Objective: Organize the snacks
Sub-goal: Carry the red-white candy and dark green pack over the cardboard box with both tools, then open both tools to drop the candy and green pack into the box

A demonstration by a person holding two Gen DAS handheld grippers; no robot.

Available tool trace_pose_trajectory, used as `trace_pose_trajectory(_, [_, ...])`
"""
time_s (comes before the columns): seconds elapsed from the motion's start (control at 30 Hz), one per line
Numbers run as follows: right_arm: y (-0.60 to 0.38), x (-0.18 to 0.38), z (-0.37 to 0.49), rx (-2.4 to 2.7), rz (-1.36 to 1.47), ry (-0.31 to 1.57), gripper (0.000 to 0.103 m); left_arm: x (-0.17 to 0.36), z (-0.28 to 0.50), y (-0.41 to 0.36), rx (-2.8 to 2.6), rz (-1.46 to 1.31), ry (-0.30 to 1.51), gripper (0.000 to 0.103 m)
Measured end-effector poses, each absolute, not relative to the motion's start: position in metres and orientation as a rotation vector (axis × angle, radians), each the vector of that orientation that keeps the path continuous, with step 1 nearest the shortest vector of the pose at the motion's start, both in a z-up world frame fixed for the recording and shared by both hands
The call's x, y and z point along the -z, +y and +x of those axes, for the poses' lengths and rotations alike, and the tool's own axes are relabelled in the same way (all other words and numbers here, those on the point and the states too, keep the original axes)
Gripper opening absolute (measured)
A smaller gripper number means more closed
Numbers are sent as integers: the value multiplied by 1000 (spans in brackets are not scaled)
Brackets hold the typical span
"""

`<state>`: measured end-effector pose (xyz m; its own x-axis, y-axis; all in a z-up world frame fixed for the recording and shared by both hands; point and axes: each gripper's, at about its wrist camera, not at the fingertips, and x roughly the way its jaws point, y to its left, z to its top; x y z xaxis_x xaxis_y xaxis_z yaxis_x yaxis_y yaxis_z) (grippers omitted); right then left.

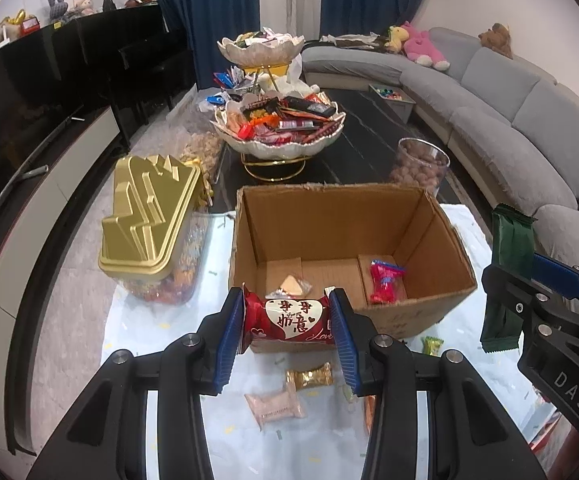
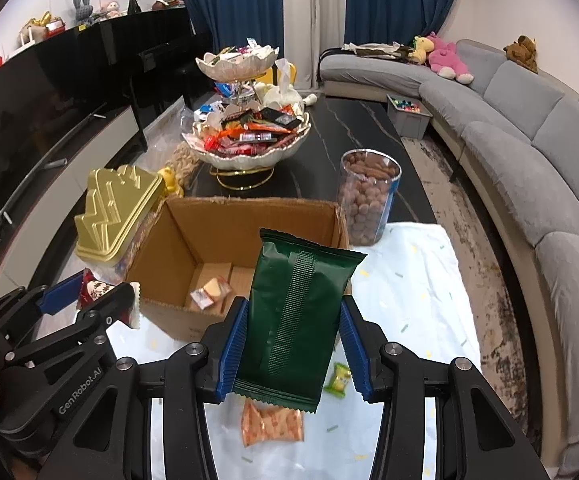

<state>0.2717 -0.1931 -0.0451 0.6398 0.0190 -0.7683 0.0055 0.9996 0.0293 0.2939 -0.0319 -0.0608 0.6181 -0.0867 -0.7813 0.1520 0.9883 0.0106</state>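
Observation:
My left gripper [image 1: 287, 322] is shut on a red snack packet [image 1: 289, 320] with a white heart label, held crosswise just before the near wall of the open cardboard box [image 1: 437, 236]. My right gripper [image 2: 293, 340] is shut on a tall dark green packet [image 2: 293, 320], held upright in front of the same cardboard box [image 2: 177, 240]. In the left wrist view the right gripper [image 1: 507, 300] and its green packet [image 1: 509, 272] hang to the right of the box. Inside the box lie a red-pink candy bag [image 1: 385, 282] and a pale wedge snack [image 1: 291, 286].
Loose snacks lie on the white cloth: a pink packet [image 1: 275, 406], a gold candy [image 1: 309, 376], an orange packet [image 2: 271, 424], a yellow-green candy [image 2: 337, 378]. A gold-lidded tub [image 1: 149, 208], a nut jar [image 2: 369, 200] and a tiered snack bowl [image 1: 281, 128] stand around the box.

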Motion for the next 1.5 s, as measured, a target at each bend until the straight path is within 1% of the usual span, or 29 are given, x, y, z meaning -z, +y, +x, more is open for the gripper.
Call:
trace_pose_trajectory(0.33, [-192,40,290,-27,16,819,47,62,310,-32,143,57,868,43])
trace_pose_trajectory(0.87, [-186,48,313,-39,-15,760,47,70,334,-35,165,74,763,43])
trace_pose_trajectory(1.5, [-187,76,349,-49,-7,809,47,99,370,-38,181,72,802,43])
